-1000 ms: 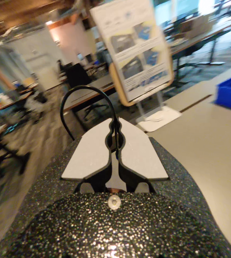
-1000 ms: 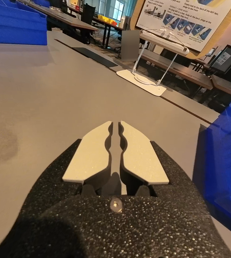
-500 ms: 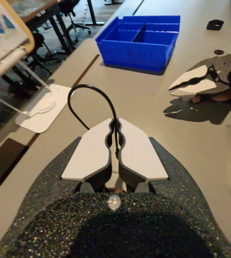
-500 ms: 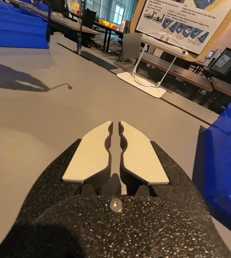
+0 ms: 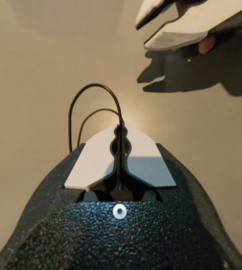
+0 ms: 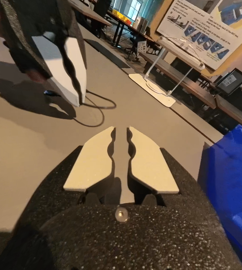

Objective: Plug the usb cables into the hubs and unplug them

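My left claw [image 5: 121, 126]: clenched on the thin black cable [image 5: 93, 87], tips pointed down at the grey surface [image 5: 29, 87]; the cable loops onto the surface beside it. My right claw [image 6: 121, 128]: released, empty, low over the surface. Sign stand [image 6: 152, 86]: ahead on the far edge. Blue bin [image 6: 231, 168]: close at right, crowding that side.

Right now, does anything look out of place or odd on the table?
Nothing is spilled or damaged. One odd point: the left gripper pinches the thin black cable along its length, with the wire loop bulging past the tips. No hub is in view. The right gripper is open and empty over the bare table.
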Demonstrator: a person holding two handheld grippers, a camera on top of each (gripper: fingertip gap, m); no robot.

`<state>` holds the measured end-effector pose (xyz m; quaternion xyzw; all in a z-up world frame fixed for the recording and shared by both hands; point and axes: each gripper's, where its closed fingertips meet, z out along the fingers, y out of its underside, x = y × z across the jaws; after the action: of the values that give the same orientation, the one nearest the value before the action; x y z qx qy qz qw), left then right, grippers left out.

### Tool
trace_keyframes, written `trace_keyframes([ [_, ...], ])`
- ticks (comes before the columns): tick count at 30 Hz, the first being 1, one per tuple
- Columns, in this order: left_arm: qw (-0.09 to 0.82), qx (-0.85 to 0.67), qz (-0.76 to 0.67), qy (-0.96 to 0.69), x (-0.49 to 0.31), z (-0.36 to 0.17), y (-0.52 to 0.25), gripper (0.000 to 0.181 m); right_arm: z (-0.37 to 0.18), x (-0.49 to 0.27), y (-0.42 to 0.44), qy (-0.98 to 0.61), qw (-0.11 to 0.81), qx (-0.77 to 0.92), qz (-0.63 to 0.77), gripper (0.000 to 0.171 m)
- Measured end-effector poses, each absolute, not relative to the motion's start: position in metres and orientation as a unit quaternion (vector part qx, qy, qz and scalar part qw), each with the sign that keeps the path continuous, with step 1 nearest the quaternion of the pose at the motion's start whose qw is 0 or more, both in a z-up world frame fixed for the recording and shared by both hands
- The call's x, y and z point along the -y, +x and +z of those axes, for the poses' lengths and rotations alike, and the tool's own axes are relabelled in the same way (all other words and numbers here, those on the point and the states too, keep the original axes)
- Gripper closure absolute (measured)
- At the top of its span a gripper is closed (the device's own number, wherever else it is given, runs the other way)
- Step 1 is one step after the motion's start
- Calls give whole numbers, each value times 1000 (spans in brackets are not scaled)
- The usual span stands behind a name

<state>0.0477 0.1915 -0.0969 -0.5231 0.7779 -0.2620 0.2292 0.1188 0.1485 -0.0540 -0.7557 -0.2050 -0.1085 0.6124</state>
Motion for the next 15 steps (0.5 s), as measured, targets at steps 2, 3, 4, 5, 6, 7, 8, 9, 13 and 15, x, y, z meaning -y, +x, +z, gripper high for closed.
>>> trace_keyframes([
  [2, 207, -786, -258, -522, -185, -111, 49, 178, -59, -149, 113, -754, 602, 231, -127, 156],
  [3, 199, -789, -254, -523, -183, -117, 49, 178, -62, -149, 111, -754, 595, 242, -136, 156],
  [4, 193, -792, -250, -522, -181, -122, 49, 178, -65, -149, 109, -755, 588, 252, -144, 155],
  [5, 189, -794, -248, -521, -180, -126, 49, 178, -67, -149, 108, -756, 581, 262, -150, 154],
  [6, 187, -795, -248, -521, -180, -128, 49, 178, -70, -150, 106, -757, 574, 270, -154, 153],
  [7, 191, -792, -256, -520, -179, -127, 50, 178, -72, -150, 105, -759, 568, 276, -157, 153],
  [8, 191, -789, -265, -521, -178, -125, 50, 176, -74, -150, 104, -761, 564, 280, -156, 152],
  [9, 190, -786, -274, -521, -177, -123, 50, 173, -75, -150, 104, -763, 561, 284, -152, 151],
  [13, 207, -767, -313, -520, -183, -109, 48, 163, -83, -151, 98, -780, 539, 302, -103, 147],
  [15, 241, -744, -343, -520, -194, -93, 47, 160, -88, -150, 91, -790, 519, 321, -63, 144],
])
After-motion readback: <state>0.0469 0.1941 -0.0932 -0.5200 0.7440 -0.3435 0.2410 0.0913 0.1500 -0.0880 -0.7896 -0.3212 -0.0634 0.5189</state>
